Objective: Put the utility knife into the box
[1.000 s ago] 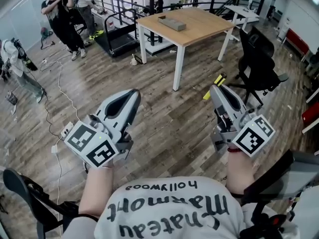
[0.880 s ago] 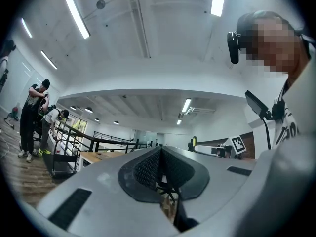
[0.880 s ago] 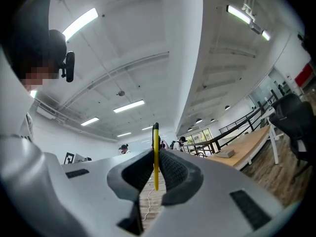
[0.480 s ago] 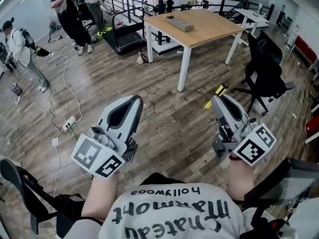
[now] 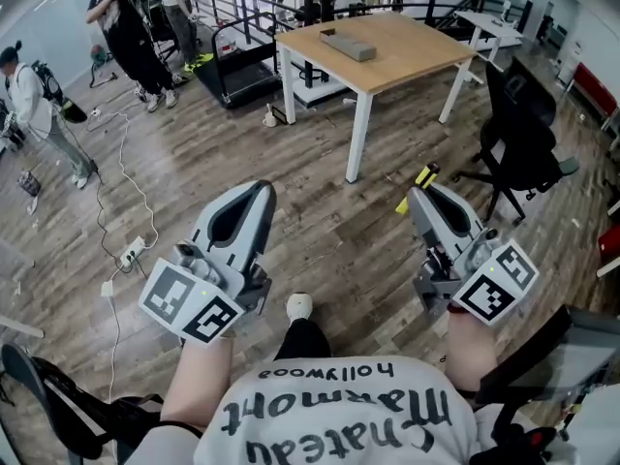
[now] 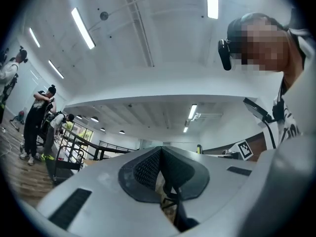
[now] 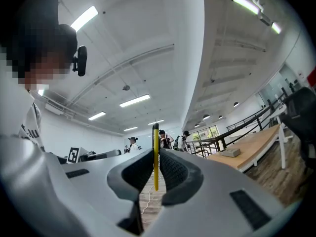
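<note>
A yellow utility knife (image 5: 418, 178) sticks out past the tip of my right gripper (image 5: 418, 196), whose jaws are shut on it; in the right gripper view the knife (image 7: 156, 154) shows edge-on between the pads. A grey box (image 5: 348, 46) lies on a wooden table (image 5: 417, 56) far ahead, also seen as the box (image 7: 230, 152) in the right gripper view. My left gripper (image 5: 256, 194) is held at the left, jaws shut (image 6: 160, 153) with nothing between them. Both grippers hang over the wood floor, well short of the table.
A black office chair (image 5: 523, 129) stands right of the table. A treadmill (image 5: 235, 61) and several people (image 5: 124, 29) are at the back left. A power strip with cable (image 5: 131, 252) lies on the floor at left. The person's shoe (image 5: 299, 306) shows between the grippers.
The view has advanced toward the table and the shoe has stepped into sight between the grippers. Both grippers keep their pose, the knife still held.
</note>
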Available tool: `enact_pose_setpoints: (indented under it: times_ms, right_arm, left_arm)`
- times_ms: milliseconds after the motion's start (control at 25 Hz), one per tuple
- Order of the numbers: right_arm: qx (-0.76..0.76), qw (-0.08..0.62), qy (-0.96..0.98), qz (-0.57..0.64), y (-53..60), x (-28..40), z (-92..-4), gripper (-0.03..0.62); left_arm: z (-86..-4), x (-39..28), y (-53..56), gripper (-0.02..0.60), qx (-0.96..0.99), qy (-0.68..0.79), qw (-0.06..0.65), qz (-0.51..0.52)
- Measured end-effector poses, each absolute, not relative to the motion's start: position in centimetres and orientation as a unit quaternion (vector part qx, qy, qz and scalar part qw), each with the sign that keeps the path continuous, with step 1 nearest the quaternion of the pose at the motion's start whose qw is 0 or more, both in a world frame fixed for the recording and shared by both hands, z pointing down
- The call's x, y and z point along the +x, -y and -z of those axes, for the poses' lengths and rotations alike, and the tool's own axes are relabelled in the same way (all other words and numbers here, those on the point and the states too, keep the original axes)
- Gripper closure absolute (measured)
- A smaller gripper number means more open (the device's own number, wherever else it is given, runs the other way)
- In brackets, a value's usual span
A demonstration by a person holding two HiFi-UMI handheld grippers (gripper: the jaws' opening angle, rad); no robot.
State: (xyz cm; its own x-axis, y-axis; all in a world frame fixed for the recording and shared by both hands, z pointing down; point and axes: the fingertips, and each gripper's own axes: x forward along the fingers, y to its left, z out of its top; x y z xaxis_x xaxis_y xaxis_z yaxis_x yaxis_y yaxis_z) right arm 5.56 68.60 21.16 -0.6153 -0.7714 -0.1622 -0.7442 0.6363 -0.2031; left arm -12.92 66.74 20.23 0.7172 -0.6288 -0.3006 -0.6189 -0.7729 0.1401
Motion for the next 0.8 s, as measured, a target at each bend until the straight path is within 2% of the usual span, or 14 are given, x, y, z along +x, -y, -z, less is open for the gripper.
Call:
enact_pose_setpoints:
  times_ms: [280, 800]
  right_arm:
    - [-0.439, 0.127, -0.887, 0.066, -60.2, 5.7, -21.3, 0.554]
    - [-0.413, 0.125, -0.9, 0.055, -43.8, -0.9, -18.8, 0.553]
  left_arm:
    - [-20.6, -12.3, -57.5, 0.575, 0.934, 0.312, 0.016, 0.173]
    - [-18.4, -17.2, -42.2, 0.575, 0.937, 0.304, 0.024, 0.17]
